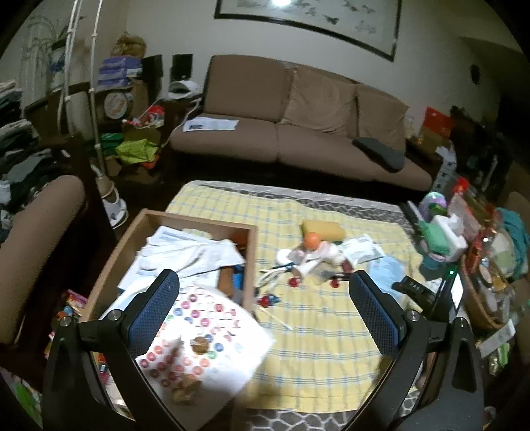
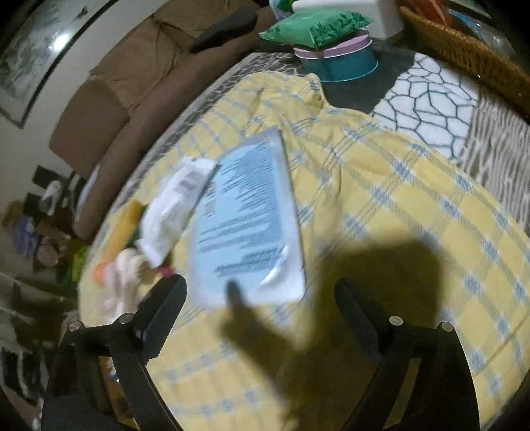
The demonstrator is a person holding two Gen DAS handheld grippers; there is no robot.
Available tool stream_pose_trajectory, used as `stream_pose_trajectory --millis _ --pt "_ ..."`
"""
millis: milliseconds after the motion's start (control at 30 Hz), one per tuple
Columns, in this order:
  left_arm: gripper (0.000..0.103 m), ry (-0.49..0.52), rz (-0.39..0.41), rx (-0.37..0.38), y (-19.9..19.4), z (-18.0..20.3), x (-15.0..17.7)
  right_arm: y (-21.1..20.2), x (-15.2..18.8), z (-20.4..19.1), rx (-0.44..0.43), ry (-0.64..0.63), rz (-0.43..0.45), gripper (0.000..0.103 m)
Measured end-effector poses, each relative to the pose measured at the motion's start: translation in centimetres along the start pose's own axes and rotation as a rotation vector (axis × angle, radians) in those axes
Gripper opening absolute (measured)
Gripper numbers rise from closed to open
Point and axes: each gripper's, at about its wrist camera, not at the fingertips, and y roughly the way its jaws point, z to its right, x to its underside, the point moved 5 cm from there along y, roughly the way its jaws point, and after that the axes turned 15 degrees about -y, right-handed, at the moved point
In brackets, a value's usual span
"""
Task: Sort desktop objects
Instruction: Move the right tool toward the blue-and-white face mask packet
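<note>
My left gripper (image 1: 265,291) stands open above the yellow checked cloth (image 1: 331,331), nothing between its blue pads. A white sheet with coloured round stickers (image 1: 205,335) lies at the near corner of a wooden tray (image 1: 198,218) filled with papers. A pile of small items lies mid-table: a yellow sponge (image 1: 323,229), an orange ball (image 1: 312,240), white plastic pieces (image 1: 311,262) and small red bits (image 1: 294,282). My right gripper (image 2: 261,295) is open, hovering just short of a light blue printed sheet (image 2: 248,218). A crumpled white wrapper (image 2: 175,212) lies to its left.
A green packet (image 2: 314,26) rests on a teal round tin (image 2: 341,63) at the table's far side. A wicker basket (image 2: 463,56) of clutter stands at the right edge. A brown sofa (image 1: 298,126) is behind the table, an armchair (image 1: 36,252) at left.
</note>
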Motion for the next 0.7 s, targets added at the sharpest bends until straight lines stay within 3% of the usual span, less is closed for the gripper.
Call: stream_pose_trajectory --millis 100,133,200,267,300,433,567,700 --pt "0.103 -0.025 0.002 -0.039 0.2 -1.3 -0.5 -0.1 -0.3 -0.1 0.026 -0.038 0.040 0.095" --pt "0.103 -0.044 0.001 -0.043 0.2 -1.8 -0.7 -0.3 -0.3 -0.2 0.029 -0.046 0.055 0.092" --pt "0.103 -0.108 -0.016 -0.021 0.4 -2.9 -0.8 -0.3 -0.3 -0.4 -0.020 -0.047 0.065 0.056" --pt "0.103 -0.161 -0.038 0.023 0.5 -3.3 -0.7 0.0 -0.1 -0.1 -0.110 0.004 0.040 0.012" --pt "0.103 -0.176 -0.048 0.039 0.6 -3.3 -0.7 0.0 0.0 0.1 -0.181 0.041 0.040 0.006" --pt "0.103 -0.200 -0.067 0.054 1.0 -3.3 -0.5 -1.9 -0.6 -0.7 -0.244 0.051 0.086 0.003" --pt "0.102 -0.192 -0.065 0.036 0.9 -3.2 -0.3 -6.5 -2.2 -2.2 -0.349 0.029 0.157 0.002" --pt "0.103 -0.192 -0.076 0.051 0.8 -2.5 -0.3 -10.0 -2.2 -4.8 -0.399 -0.052 0.064 0.002"
